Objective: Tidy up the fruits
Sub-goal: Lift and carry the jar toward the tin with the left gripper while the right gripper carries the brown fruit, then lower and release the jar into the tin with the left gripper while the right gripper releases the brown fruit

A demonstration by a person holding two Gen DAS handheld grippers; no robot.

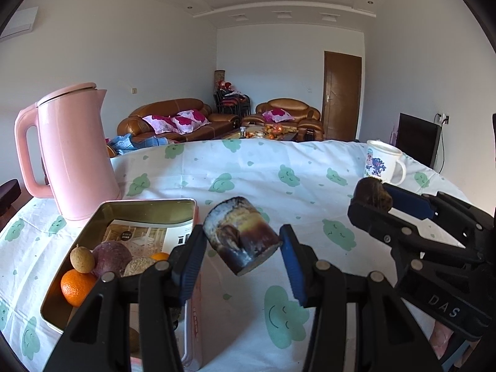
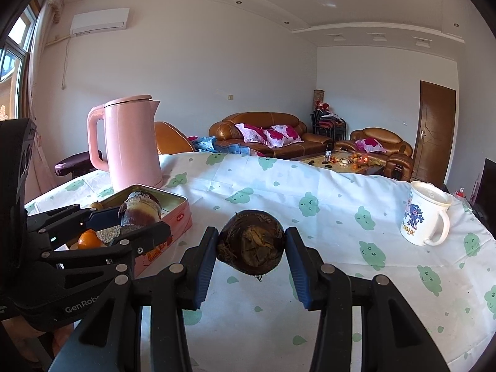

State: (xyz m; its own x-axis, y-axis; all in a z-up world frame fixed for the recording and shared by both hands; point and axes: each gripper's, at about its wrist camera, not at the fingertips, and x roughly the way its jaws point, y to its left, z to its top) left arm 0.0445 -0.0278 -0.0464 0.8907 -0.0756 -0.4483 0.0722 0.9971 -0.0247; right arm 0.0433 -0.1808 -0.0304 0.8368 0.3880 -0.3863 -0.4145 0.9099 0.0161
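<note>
Dark, stiff sugarcane chunk (image 1: 241, 235) and rough, firm, light water chestnut (image 2: 250, 245): I am gripping one in each gripper's fingers, left gripper (image 1: 243, 248) and right gripper (image 2: 251, 248), across their middles, above the counter (image 2: 325, 217).

On the table (image 1: 248, 167), the kettle (image 1: 74, 152) stands behind the tin (image 1: 173, 207), which holds an orange (image 1: 77, 286) and other fruit. The mug (image 2: 424, 217) sits far right. A sofa (image 2: 266, 136) lies beyond the table.

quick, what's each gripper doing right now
Left gripper: closed on a dark cylindrical chunk, lifted beside the tin.
Right gripper: closed on a round brown fruit, held above the table.
</note>
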